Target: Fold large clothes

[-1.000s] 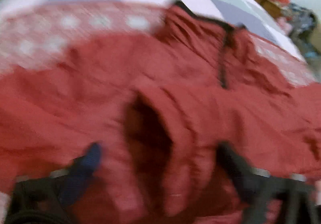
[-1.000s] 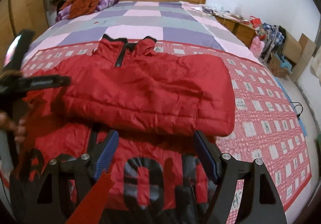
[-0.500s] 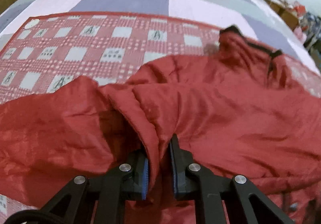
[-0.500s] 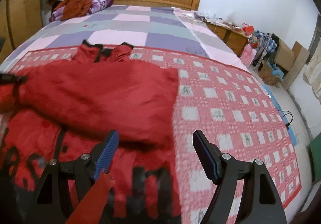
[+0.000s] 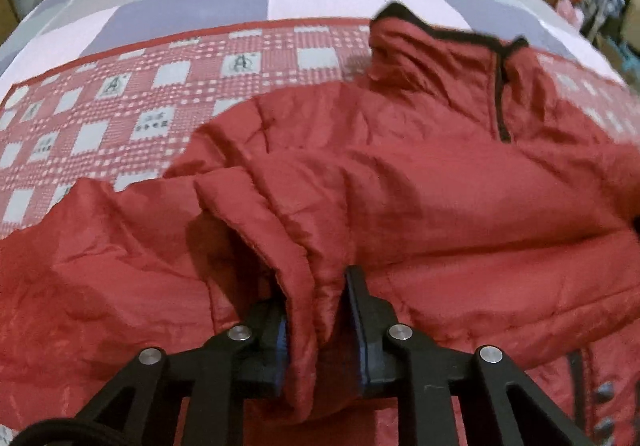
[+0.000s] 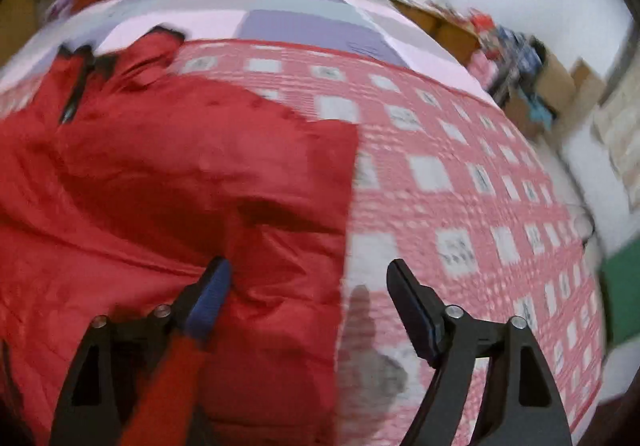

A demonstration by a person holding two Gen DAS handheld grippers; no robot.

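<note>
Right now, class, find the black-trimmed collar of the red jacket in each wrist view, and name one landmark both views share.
Left wrist view: the collar sits upper right of centre, beyond the left gripper, which is shut on a jacket fold.
Right wrist view: the collar sits upper left, far from the open right gripper.
Shared landmark: the red checked blanket under the jacket.
</note>
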